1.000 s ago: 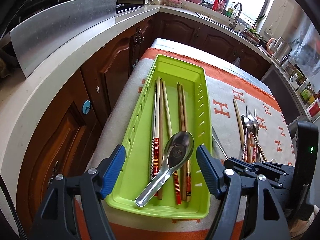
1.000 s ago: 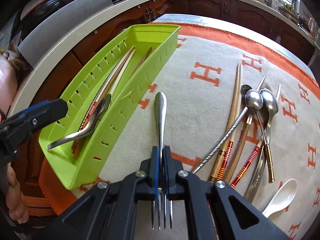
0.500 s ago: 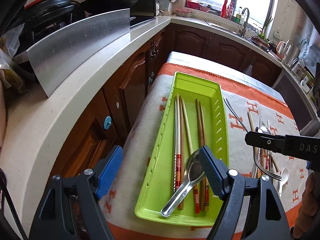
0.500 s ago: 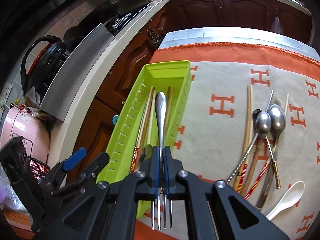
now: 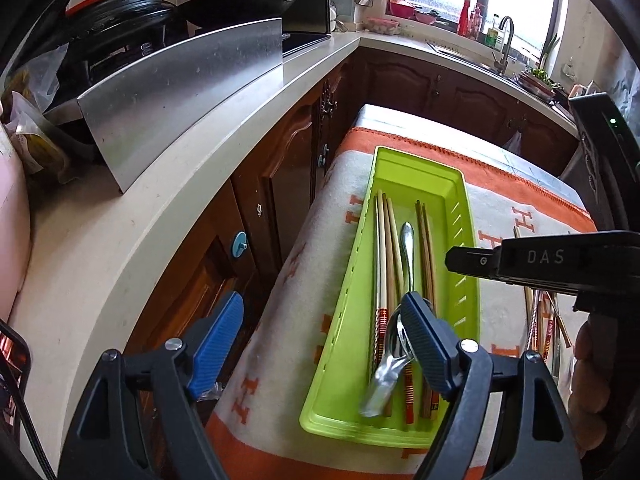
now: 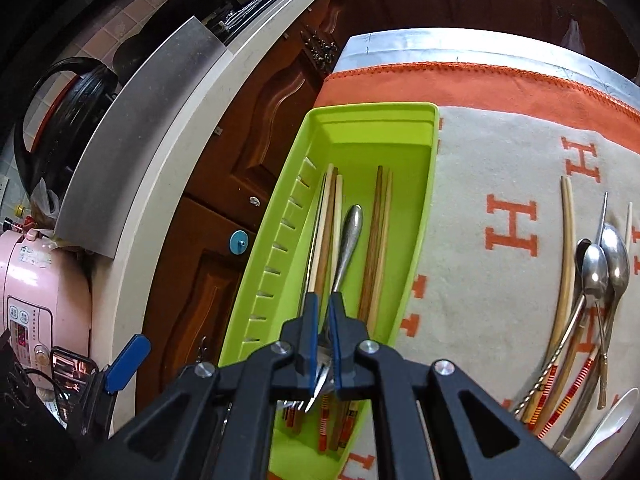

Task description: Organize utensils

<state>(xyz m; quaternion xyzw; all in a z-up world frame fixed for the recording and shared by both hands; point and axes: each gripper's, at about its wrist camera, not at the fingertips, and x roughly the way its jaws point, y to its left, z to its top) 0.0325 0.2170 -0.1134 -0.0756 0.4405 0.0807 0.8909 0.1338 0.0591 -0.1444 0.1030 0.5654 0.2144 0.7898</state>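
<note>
A lime green utensil tray [image 5: 460, 184] [image 6: 372, 114] lies on the left of the orange and white cloth. It holds several chopsticks [image 5: 382, 248] [image 6: 378, 220] and a steel spoon [image 5: 384, 372]. My right gripper [image 6: 322, 312] is over the tray, its jaws slightly parted around a steel fork [image 6: 350, 236] that tilts, handle lying among the chopsticks. The fork handle also shows in the left wrist view [image 5: 407, 248]. My left gripper [image 5: 320, 340] is open and empty at the tray's near left end.
Loose chopsticks [image 6: 566, 248], steel spoons [image 6: 604, 264] and a white spoon [image 6: 608, 428] lie on the cloth [image 6: 500, 152] to the right. A kitchen counter [image 5: 160, 184] with a steel splash guard [image 5: 180, 92] runs along the left. A pink appliance [image 6: 36, 280] stands nearby.
My right gripper carried the fork left from the cloth to over the tray and lowered it among the chopsticks; its jaws have parted slightly. My left gripper drew back and left.
</note>
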